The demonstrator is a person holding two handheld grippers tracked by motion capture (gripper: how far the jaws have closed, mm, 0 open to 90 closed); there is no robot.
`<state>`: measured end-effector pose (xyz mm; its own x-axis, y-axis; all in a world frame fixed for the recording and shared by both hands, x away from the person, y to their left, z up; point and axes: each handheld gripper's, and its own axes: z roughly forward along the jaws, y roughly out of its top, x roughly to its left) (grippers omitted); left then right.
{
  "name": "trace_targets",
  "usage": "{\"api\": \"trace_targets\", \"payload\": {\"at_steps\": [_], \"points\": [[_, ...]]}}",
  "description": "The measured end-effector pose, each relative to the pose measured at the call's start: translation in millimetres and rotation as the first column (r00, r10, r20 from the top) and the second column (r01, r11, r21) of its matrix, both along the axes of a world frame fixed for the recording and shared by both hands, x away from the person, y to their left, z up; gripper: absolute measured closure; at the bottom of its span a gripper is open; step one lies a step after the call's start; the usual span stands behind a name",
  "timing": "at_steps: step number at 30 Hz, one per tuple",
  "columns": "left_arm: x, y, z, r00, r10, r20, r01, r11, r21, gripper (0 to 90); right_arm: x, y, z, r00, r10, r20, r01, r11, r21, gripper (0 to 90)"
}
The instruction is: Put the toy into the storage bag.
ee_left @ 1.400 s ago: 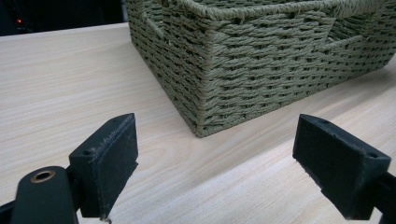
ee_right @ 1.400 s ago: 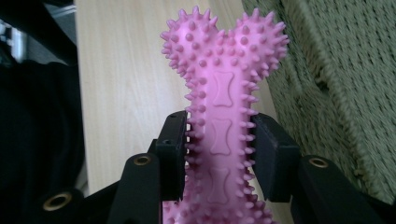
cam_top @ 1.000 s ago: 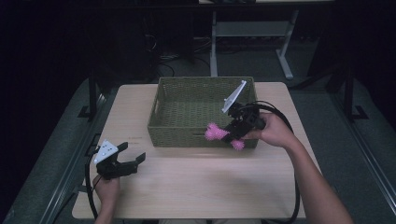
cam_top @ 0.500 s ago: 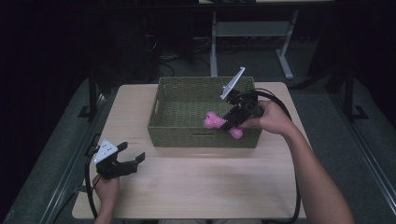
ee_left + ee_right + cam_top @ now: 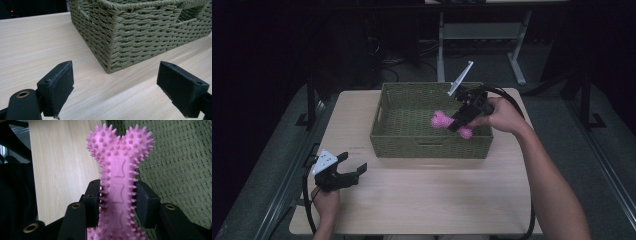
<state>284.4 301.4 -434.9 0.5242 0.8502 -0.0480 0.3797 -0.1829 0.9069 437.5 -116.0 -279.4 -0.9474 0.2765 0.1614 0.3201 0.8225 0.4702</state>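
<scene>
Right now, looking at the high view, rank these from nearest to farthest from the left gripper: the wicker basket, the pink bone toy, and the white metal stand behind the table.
From the left gripper, open at the table's near left corner:
1. Wicker basket, just ahead and to its right.
2. Pink bone toy, over the basket's right half, clamped in the right gripper.
3. White metal stand, on the floor beyond the table's far edge.

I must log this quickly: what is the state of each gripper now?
Left gripper: open, holding nothing.
Right gripper: closed on the pink spiky bone toy.
</scene>
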Motion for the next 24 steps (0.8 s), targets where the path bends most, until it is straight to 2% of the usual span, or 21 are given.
{"api": "trace_targets", "payload": {"at_steps": [5, 14, 24], "points": [[0.0, -0.3, -0.2, 1.0, 0.0, -0.003, 0.0, 1.0, 0.0, 13.6, 6.3, -0.5, 2.4, 1.0, -0.005, -0.004, 0.005, 1.0, 0.009, 58.2], [0.2, 0.0, -0.3, 1.0, 0.001, -0.001, -0.001, 1.0, -0.001, 13.6, 18.8, -0.1, 3.8, 0.9997, -0.026, 0.0, 0.026, 1.0, -0.004, 58.2], [0.6, 0.2, -0.6, 1.0, 0.004, -0.001, -0.004, 1.0, -0.002, 13.6, 33.6, -0.2, -5.4, 0.9986, -0.05, -0.017, 0.05, 0.999, -0.002, 58.2]]}}
